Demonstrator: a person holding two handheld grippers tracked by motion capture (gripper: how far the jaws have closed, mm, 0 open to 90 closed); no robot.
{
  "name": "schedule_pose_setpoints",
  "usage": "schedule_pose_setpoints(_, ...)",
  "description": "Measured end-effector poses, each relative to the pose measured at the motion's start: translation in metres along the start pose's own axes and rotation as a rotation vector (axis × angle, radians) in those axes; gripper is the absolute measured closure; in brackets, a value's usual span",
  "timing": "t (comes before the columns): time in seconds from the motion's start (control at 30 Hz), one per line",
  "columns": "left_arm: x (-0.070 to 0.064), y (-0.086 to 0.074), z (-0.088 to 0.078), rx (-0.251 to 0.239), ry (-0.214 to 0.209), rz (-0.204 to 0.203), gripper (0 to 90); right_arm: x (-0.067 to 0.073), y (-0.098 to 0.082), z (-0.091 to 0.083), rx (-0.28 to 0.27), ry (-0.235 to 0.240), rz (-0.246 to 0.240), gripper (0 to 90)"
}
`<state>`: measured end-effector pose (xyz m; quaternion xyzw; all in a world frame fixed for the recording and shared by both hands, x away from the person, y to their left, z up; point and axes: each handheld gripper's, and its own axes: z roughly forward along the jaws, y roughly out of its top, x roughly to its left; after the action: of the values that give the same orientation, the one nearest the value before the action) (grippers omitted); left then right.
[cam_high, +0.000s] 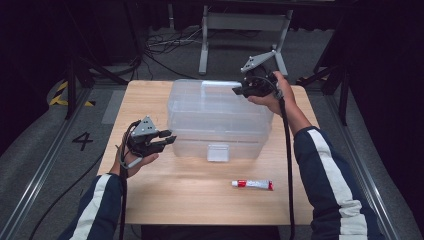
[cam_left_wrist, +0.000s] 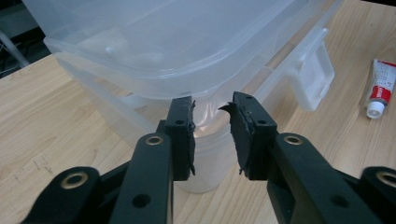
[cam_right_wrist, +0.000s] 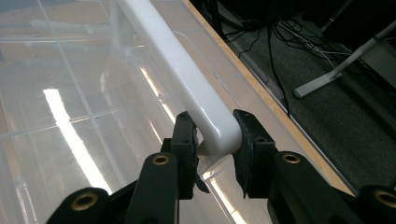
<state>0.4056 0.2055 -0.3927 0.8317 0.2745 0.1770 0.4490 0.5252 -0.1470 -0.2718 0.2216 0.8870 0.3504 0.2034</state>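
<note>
A clear plastic storage box (cam_high: 220, 120) with its lid on stands in the middle of the wooden table (cam_high: 200, 205). My right gripper (cam_high: 238, 91) reaches in from the box's far right and is shut on the end of the white handle (cam_right_wrist: 187, 79) on the lid (cam_right_wrist: 70, 93); both pads (cam_right_wrist: 247, 140) touch it. My left gripper (cam_high: 170, 136) is level at the box's front left corner. Its jaws (cam_left_wrist: 212, 112) stand a little apart just under the lid's rim, with the box's rounded corner (cam_left_wrist: 208, 135) showing in the gap and no clear contact.
A small white tube with red ends (cam_high: 252, 184) lies on the table in front of the box, to the right. The box's front latch (cam_high: 218, 152) faces the person. Beyond the table are cables and a grey stand's legs (cam_high: 204, 55) on the floor.
</note>
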Motion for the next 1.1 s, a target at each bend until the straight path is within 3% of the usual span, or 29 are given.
schedule_pose_setpoints(0.53, 0.0052, 0.0007, 0.0022, -0.023, 0.025, -0.035, 84.7, 0.0012, 0.0043, 0.0001, 0.027, -0.023, -0.002, 71.4)
schedule_pose_setpoints(0.67, 0.0058, 0.0024, 0.0020, -0.031, 0.049, -0.037, 89.1, -0.0006, 0.0060, 0.0003, 0.033, -0.023, -0.001, 71.3)
schedule_pose_setpoints(1.1, 0.0065, 0.0017, 0.0045, -0.025, 0.063, -0.030, 89.9, 0.0016, 0.0043, -0.0001, 0.023, -0.040, -0.014, 70.8)
